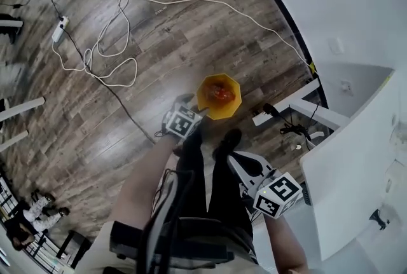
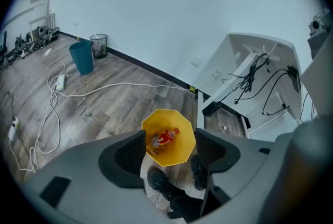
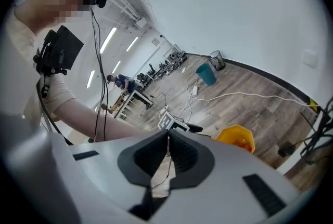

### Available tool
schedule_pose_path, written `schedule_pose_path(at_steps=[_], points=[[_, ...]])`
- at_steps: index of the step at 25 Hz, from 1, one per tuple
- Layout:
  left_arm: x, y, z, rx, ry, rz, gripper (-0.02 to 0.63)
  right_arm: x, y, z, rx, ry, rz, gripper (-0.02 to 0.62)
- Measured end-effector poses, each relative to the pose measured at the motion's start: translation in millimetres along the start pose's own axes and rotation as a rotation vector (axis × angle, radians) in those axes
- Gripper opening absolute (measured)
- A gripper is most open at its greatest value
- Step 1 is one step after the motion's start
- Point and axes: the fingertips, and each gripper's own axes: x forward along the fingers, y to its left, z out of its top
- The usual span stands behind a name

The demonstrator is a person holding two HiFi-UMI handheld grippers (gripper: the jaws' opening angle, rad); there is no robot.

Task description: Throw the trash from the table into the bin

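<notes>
A yellow bin (image 1: 219,96) stands on the wood floor just ahead of the person's feet, with red and orange trash (image 1: 220,92) lying inside. My left gripper (image 1: 193,105) hangs above the bin's near left rim. In the left gripper view its jaws (image 2: 169,147) are open with nothing between them, and through the gap I look down into the bin (image 2: 169,151) at a red wrapper (image 2: 165,136). My right gripper (image 1: 234,160) is lower right, above the person's legs. Its jaws (image 3: 167,145) are shut and hold nothing. The bin (image 3: 237,137) lies beyond them to the right.
A white table (image 1: 356,158) stands at the right, with black cables under it (image 2: 255,77). White cords and power strips (image 1: 95,56) trail over the floor at left. A teal bin (image 2: 81,56) and a mesh bin (image 2: 99,45) stand by the far wall. The person's shoes (image 2: 158,181) are beside the yellow bin.
</notes>
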Motion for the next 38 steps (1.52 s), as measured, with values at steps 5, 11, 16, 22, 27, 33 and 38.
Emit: schedule_pose_path(at_steps=[5,11,16,22,27,33,38], points=[[-65,10,42,0.005,-0.062,0.028,0.305,-12,40,45,-0.035,-0.062,0.004,0.018],[-158,27,119,-0.007,-0.226,0.094,0.284,-33,79,96,-0.114,-0.143,0.007,0.018],[-220,24,184,0.014,-0.373,0.113,0.225,-52,109,143,-0.229,-0.206,0.058,0.018],[-279,8,198,-0.103,-0.477,0.123,0.014,-69,140,151,-0.191,-0.239,0.089,0.018],[-302,-26,211,-0.131,-0.53,0.031,0.014,-80,149,149,-0.202,-0.24,0.079,0.018],[-310,-99,196,-0.086,-0.459,-0.129,0.014,-96,161,151,-0.17,-0.267,0.095,0.018],[-330,-145,213,-0.005,-0.484,-0.178,0.014,-124,164,165,-0.182,-0.334,0.133,0.018]])
